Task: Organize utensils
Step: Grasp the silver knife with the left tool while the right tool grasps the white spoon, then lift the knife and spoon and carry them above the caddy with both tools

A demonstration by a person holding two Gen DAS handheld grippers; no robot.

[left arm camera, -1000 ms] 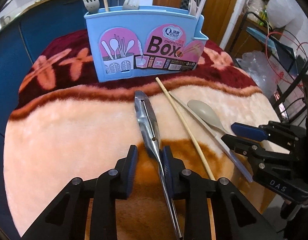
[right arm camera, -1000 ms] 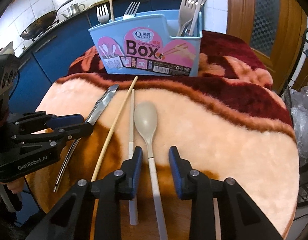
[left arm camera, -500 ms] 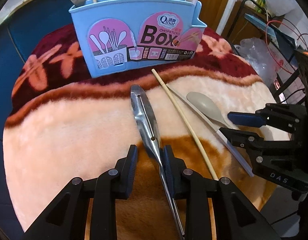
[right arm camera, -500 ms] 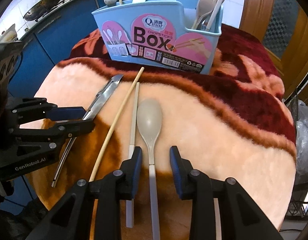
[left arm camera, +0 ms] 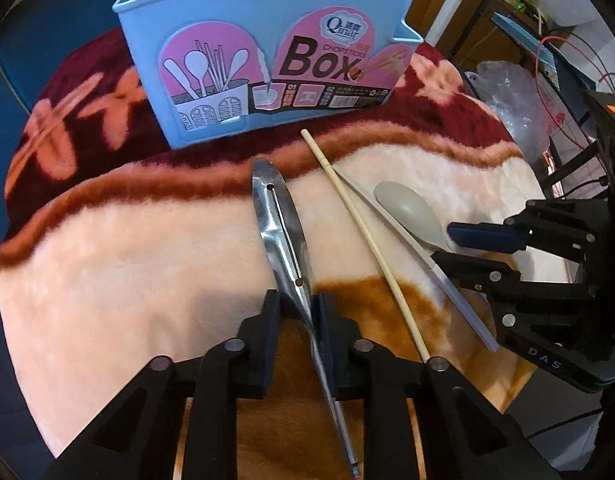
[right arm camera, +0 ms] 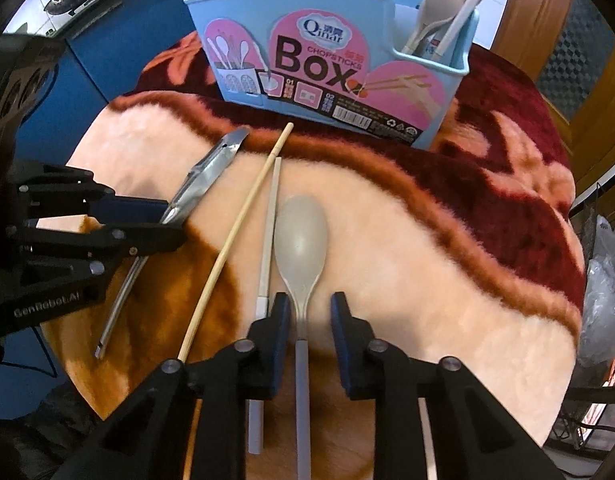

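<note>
Blue plastic, the utensil box point(left arm camera: 267, 52) stands upright at the far side of the blanket point(left arm camera: 127, 248) and is my landmark; forks point(right arm camera: 439, 4) poke out of its right-hand end pocket. Just in front of the box, a metal knife point(left arm camera: 281, 228) lies with its tip toward the box. My left gripper point(left arm camera: 297, 312) sits over its narrow neck, fingers point(left arm camera: 269, 320) narrow and pressed close on either side of it, gripping the knife. Right of the knife, a bamboo chopstick point(left arm camera: 359, 232) lies at a slant, its far tip nearly reaching the box. Next to it lies a grey chopstick point(right arm camera: 269, 232), then a grey spoon point(right arm camera: 301, 240), bowl toward the box. My right gripper point(right arm camera: 307, 316) straddles the spoon's handle, fingers point(right arm camera: 281, 316) partly open with a gap on each side, not touching it
</note>
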